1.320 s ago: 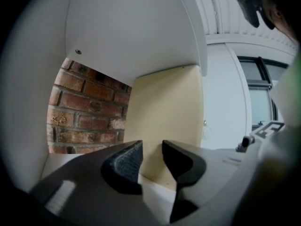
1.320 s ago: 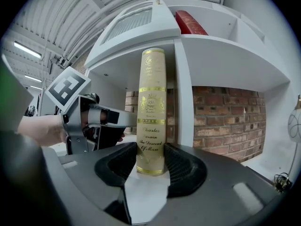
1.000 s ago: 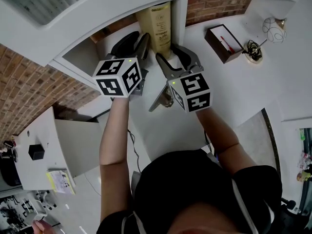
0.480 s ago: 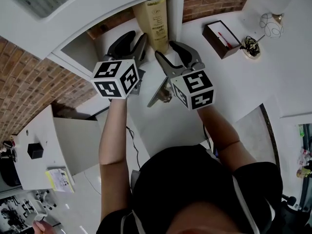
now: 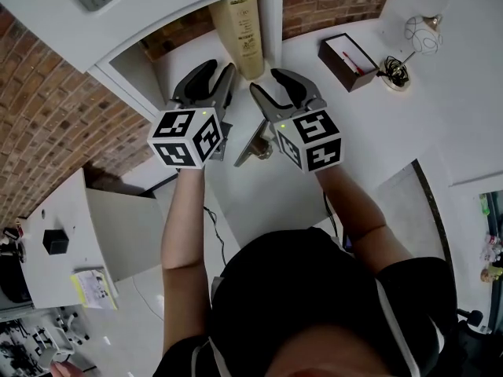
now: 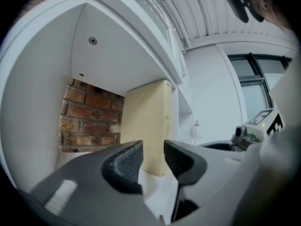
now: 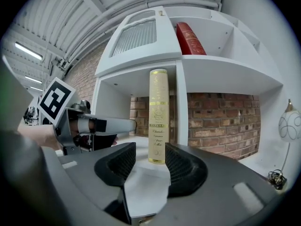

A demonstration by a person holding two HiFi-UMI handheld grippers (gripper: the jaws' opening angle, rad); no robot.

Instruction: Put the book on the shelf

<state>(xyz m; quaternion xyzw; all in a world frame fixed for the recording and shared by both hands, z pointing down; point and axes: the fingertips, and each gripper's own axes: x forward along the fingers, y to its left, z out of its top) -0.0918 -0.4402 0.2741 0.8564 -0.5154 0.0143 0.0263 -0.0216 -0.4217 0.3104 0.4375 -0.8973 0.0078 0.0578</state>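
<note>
The book (image 5: 244, 34) stands upright in the shelf (image 5: 177, 53) compartment. Back straight out (left gripper (image 5: 222, 67) fingers closing, right gripper (image 5: 265, 80) fingers apart, both empty) so you don't clip its spine.

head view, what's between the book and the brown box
The shelf's white divider stands right beside the book. After it comes bare white surface up to the box. The head view shows this.
</note>
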